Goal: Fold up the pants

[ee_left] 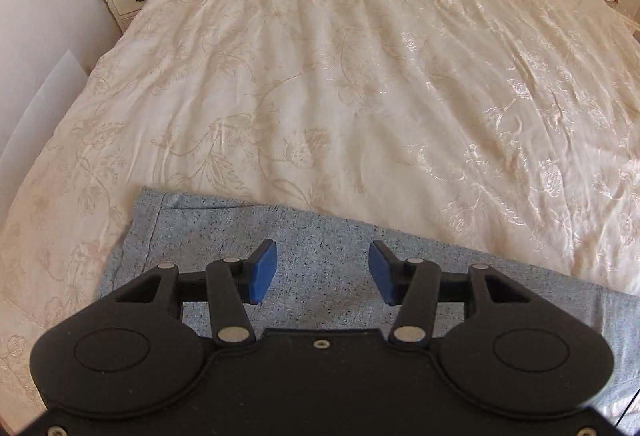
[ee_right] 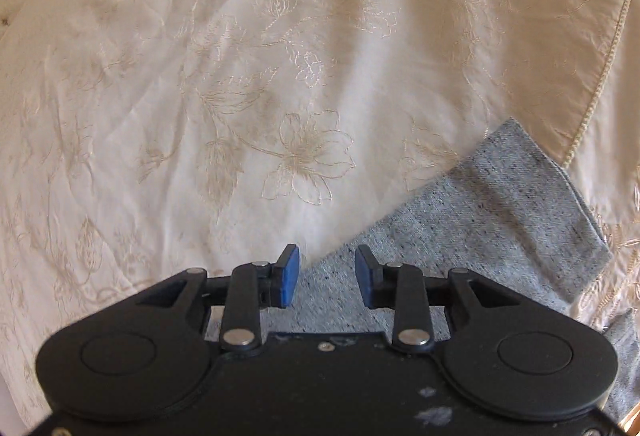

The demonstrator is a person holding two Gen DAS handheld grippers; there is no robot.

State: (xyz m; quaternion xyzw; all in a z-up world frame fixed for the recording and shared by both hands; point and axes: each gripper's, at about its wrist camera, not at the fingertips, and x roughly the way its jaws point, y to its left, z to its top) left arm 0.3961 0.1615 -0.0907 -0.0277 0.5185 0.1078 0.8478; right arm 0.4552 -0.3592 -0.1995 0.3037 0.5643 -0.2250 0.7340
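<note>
On the cream embroidered bedspread (ee_left: 320, 76), grey speckled pants (ee_left: 320, 260) lie flat near its edge. Left gripper (ee_left: 322, 272) sits above the fabric, blue pads apart, holding nothing. Right gripper (ee_right: 327, 275) likewise parted over a pant leg (ee_right: 500, 204).

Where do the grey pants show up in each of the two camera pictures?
Left wrist view: the grey pants lie across the bottom, under the open left gripper.
Right wrist view: pants run from bottom centre to the right.
Shared landmark: the cream embroidered bedspread.
</note>
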